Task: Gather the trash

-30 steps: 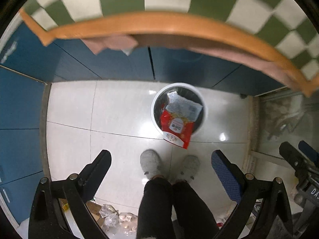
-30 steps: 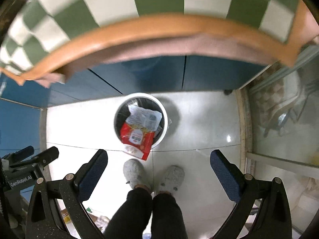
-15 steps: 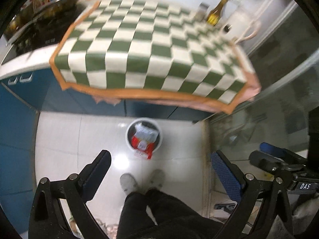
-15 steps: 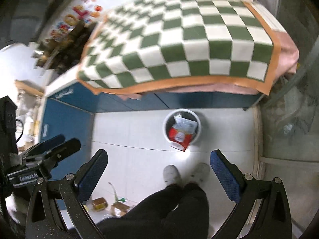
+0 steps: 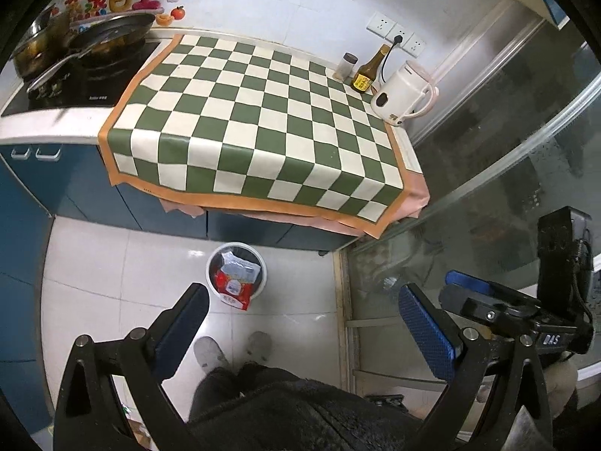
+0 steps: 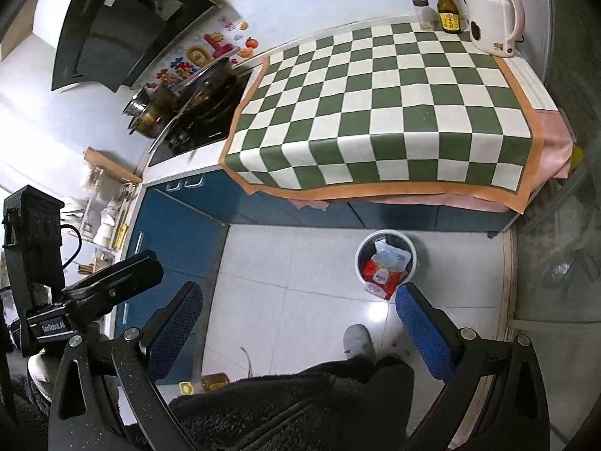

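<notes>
The glossy white tiled floor [image 5: 112,282] and the blue-fronted kitchen desk [image 5: 56,127], draped in a green-and-cream chequered cloth with an orange border [image 5: 263,120], fill both views. The cloth itself is bare; only a white electric kettle [image 5: 403,96], a brown sauce bottle [image 5: 366,71] and a small shaker jar [image 5: 345,65] stand along its far edge, with dark pans [image 5: 94,37] on the hob to one side.

On the floor just below the desk edge sits the small round white waste bin [image 5: 236,274], holding a red snack wrapper [image 5: 234,289] that hangs over its rim and a clear crumpled packet [image 5: 240,267].

The left tongs [image 5: 300,312] and the right tongs [image 6: 298,310] both hover high above the floor, spread wide with nothing between them.

Judged from this, the desk trash seems already binned, so the step looks like a release-and-retreat or near the finish. In the right wrist view, small yellowish scraps [image 6: 204,383] lie on the floor near the person's leg; if they count as trash, the next move calls for lowering one pair of tongs to them.
</notes>
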Demonstrator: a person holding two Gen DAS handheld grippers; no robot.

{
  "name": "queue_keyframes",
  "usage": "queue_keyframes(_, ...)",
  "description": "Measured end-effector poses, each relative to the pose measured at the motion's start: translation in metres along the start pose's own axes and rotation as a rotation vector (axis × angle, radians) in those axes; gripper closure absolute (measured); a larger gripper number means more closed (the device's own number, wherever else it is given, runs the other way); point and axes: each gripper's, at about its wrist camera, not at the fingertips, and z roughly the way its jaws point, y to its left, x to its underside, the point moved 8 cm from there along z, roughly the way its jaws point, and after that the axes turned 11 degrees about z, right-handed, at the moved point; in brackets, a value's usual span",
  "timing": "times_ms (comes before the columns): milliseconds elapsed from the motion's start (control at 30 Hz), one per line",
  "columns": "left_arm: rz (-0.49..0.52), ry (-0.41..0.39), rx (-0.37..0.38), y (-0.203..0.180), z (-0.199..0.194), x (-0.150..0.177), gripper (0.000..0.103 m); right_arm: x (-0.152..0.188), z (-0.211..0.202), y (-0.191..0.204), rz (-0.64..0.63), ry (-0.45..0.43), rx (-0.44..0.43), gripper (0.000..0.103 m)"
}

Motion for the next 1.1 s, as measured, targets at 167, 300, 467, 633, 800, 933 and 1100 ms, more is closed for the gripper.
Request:
queue_keyframes(167,-0.008,0.028,0.011,0.0,-0.005,0.013,0.0,0.011,-0.003,0.004,-0.002,0.024,-0.011,0.0)
queue_keyframes(300,-0.022,0.04,0.021,0.002,-0.007,0.02,0.0,0.015,0.0,0.004,-0.008,0.042,-0.009,0.0)
queue_keyframes(467,-0.03,0.045,0.03,0.003,-0.006,0.025,0.0,0.02,0.003,0.002,-0.009,0.061,-0.002,0.0)
queue_keyframes(633,-0.027,0.053,0.036,0.002,-0.006,0.028,0.0,0.022,0.005,0.0,-0.005,0.07,0.003,0.0)
queue_keyframes(800,-0.025,0.055,0.039,0.0,-0.005,0.028,0.0,0.026,0.008,-0.002,-0.009,0.072,0.011,0.0)
queue_keyframes(933,-0.02,0.056,0.041,-0.003,-0.004,0.028,0.0,0.029,0.009,-0.003,-0.01,0.071,0.015,0.0)
queue_keyframes(1100,-0.004,0.066,0.043,-0.007,-0.001,0.03,0.0,0.03,0.008,-0.005,-0.004,0.07,0.013,0.0)
